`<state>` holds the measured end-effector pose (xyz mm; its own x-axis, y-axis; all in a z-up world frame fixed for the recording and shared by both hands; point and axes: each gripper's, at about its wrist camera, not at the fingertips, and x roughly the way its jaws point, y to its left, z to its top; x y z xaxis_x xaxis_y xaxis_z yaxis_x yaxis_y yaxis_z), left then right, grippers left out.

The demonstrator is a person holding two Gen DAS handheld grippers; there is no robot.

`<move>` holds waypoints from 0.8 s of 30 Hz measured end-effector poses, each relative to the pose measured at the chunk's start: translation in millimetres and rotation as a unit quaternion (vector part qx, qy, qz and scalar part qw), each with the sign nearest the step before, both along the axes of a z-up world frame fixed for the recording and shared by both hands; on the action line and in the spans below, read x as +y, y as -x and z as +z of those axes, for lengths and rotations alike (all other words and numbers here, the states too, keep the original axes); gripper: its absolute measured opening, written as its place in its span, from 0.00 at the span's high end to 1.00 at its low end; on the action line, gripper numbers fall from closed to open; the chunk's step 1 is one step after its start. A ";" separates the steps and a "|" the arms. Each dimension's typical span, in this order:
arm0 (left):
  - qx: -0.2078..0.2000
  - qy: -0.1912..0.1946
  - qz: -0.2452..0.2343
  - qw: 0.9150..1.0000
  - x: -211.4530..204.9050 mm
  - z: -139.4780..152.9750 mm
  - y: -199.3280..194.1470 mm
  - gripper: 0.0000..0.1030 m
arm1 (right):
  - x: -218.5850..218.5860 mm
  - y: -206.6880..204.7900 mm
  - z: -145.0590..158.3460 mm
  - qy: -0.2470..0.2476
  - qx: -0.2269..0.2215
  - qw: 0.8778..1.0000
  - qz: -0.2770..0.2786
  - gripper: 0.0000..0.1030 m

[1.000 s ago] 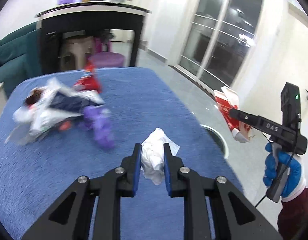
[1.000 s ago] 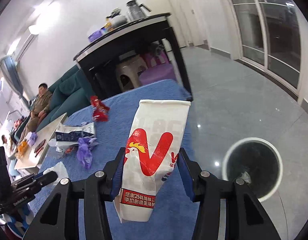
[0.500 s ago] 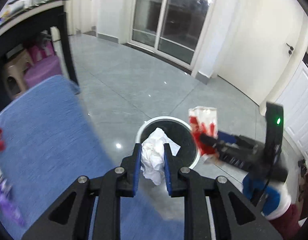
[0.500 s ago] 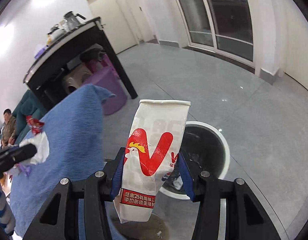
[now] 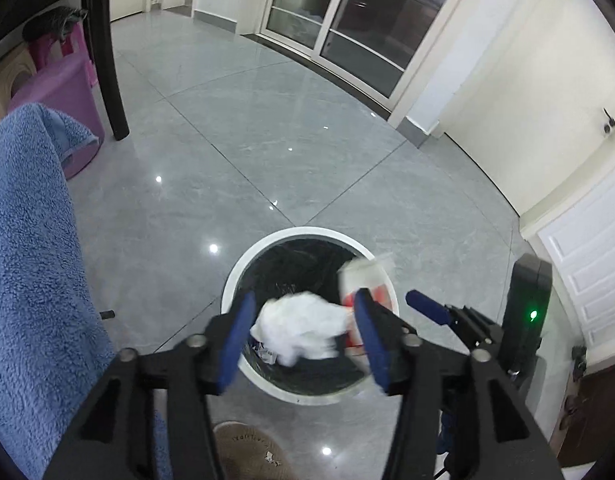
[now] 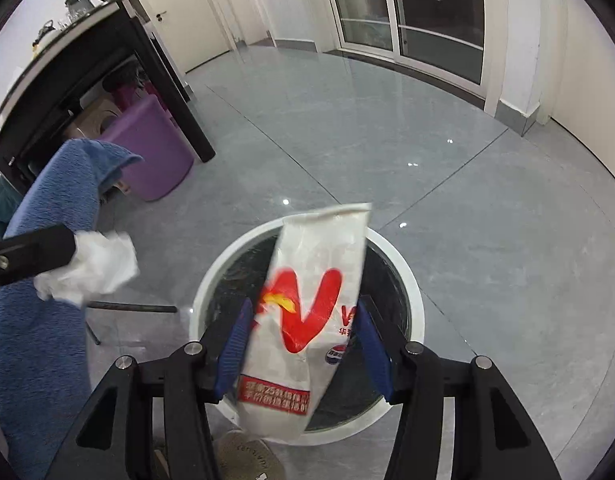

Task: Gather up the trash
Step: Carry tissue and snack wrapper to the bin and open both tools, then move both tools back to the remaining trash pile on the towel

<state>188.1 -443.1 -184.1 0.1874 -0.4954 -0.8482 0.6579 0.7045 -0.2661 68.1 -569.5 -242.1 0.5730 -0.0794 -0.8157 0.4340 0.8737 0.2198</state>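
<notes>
Trash bin [image 5: 307,236] below both | L gripper [image 5: 303,340] just opened, tissue [image 5: 299,320] loose | R gripper [image 6: 303,344] opening, bag [image 6: 307,312] slipping | blue cloth [image 5: 27,260] left

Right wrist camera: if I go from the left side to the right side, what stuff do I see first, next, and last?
Blue towel → crumpled white tissue → red-and-white paper bag → far rim of the trash bin.

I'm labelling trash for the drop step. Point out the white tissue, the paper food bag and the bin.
white tissue [image 5: 297,322], left wrist view, crumpled middle.
paper food bag [image 6: 307,312], right wrist view, red printed front.
bin [image 6: 417,300], right wrist view, white rim.
</notes>
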 end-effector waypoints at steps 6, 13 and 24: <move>-0.021 0.012 0.002 1.000 13.9 17.0 4.7 0.48 | -3.5 6.5 -1.5 -0.005 -0.001 1.000 -0.013 0.44; -0.074 0.045 0.016 0.996 60.9 61.7 34.7 0.48 | 7.1 41.0 46.2 -0.015 -0.056 0.998 -0.025 0.44; -0.159 0.068 0.060 0.983 193.2 128.3 86.9 0.48 | 93.1 93.4 160.7 0.024 -0.158 0.986 0.039 0.44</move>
